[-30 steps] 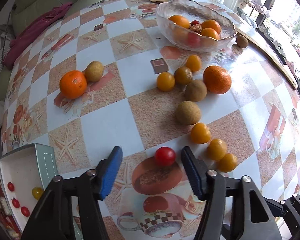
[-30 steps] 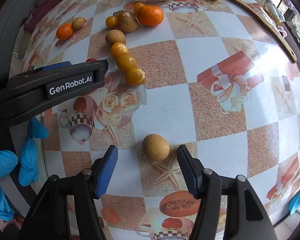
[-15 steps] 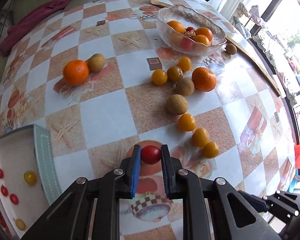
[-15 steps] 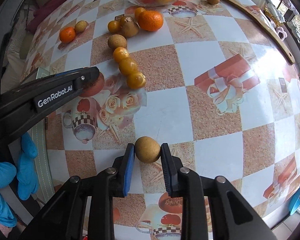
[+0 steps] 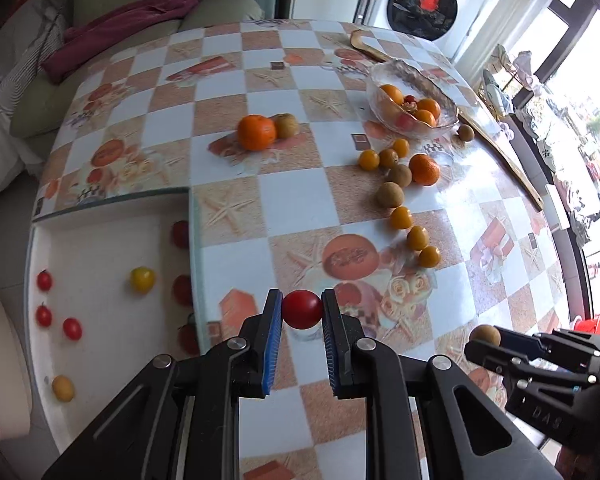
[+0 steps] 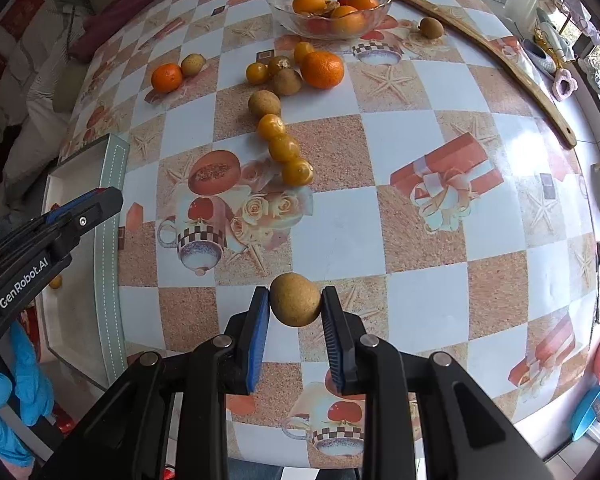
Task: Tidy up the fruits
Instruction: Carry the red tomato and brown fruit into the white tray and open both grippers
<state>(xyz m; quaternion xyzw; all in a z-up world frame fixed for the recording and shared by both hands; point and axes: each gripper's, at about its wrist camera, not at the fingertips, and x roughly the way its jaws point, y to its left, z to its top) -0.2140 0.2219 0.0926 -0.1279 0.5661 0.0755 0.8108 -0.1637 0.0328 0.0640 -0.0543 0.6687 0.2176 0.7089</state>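
Note:
My left gripper (image 5: 301, 314) is shut on a red cherry tomato (image 5: 302, 309) and holds it above the table, just right of the white tray (image 5: 100, 248). The tray holds several cherry tomatoes. My right gripper (image 6: 295, 307) is shut on a brown round fruit (image 6: 295, 299), lifted over the table's near edge; it also shows in the left wrist view (image 5: 485, 336). Loose oranges (image 5: 257, 132), yellow tomatoes (image 5: 417, 237) and brown fruits (image 5: 390, 194) lie across the table. A glass bowl (image 5: 444, 98) at the far right holds several oranges.
The tray (image 6: 112, 176) sits at the table's left edge. A curved wooden stick (image 6: 500, 56) lies along the far right edge. A sofa with a maroon cloth (image 5: 120, 36) stands beyond the table. A washing machine (image 5: 422, 2) stands behind.
Both grippers closed on their fruits and lifted them. The left gripper has moved left and up toward the tray with the red tomato. The right gripper has raised the brown fruit.

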